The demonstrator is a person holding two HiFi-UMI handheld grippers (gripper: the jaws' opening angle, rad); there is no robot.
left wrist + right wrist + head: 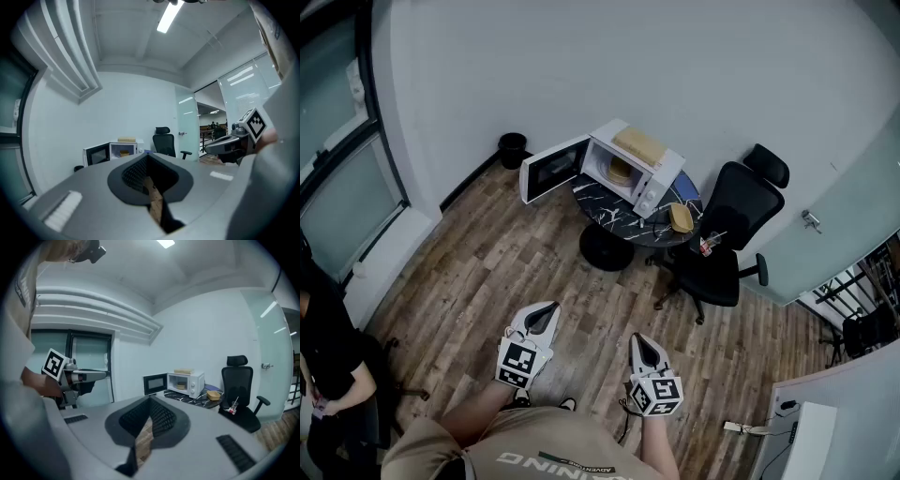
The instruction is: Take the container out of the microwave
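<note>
A white microwave stands on a round black marble table with its door swung open to the left. A tan container sits inside the cavity. Both grippers hover low over the wooden floor, well short of the table. My left gripper and right gripper are shut with nothing between the jaws. The left gripper view shows the microwave far off, beyond the gripper. The right gripper view shows the gripper, the microwave and the container inside it.
A second tan container lies on the table's right side. A black office chair stands right of the table with a cup on its seat. A flat box lies on the microwave. A black bin stands by the wall. A person is at the left edge.
</note>
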